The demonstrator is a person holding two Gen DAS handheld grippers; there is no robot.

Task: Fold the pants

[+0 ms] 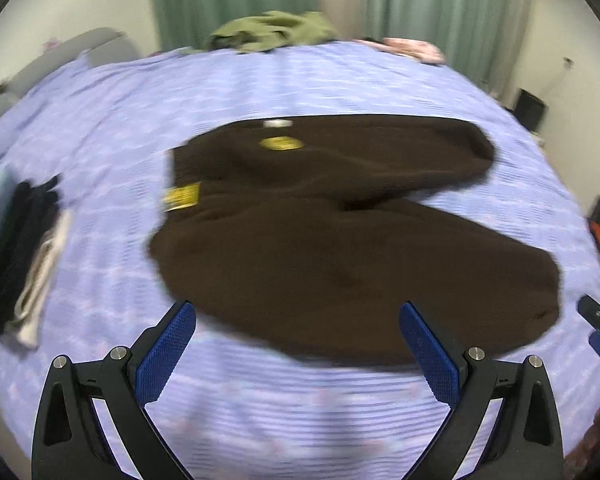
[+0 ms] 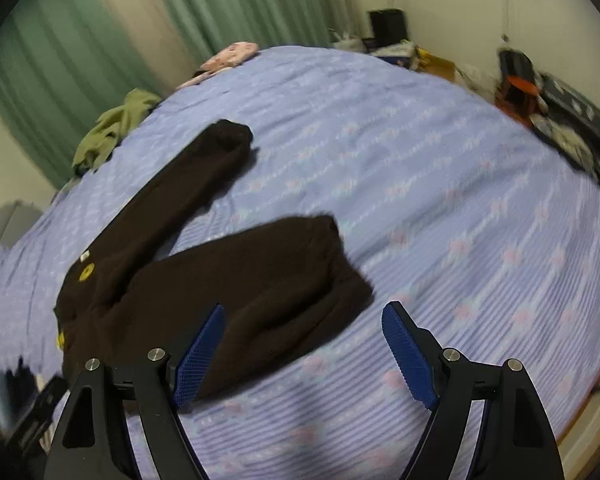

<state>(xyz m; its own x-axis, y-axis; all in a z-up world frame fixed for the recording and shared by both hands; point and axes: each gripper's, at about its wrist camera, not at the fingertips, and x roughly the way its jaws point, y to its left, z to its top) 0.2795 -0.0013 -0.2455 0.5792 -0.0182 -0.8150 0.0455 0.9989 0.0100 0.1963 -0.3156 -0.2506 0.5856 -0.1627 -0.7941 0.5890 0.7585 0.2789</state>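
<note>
Open bedspread around the pants

Bare bed [image 2: 440,184] lies right of the brown pants [image 1: 340,240] and along their near edge; a folded clothes stack [image 1: 24,256] crowds the left side, green garment [image 1: 272,30] and pink cloth [image 2: 230,56] the far edge.

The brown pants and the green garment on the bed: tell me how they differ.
The brown pants lie spread flat mid-bed with both legs apart; the green garment sits crumpled in a heap at the far edge by the curtains. The pants are dark brown with yellow patches; the garment is plain olive green. The pants lie just ahead of both open tools; the garment lies far off. Both rest on the lilac bedspread.
</note>
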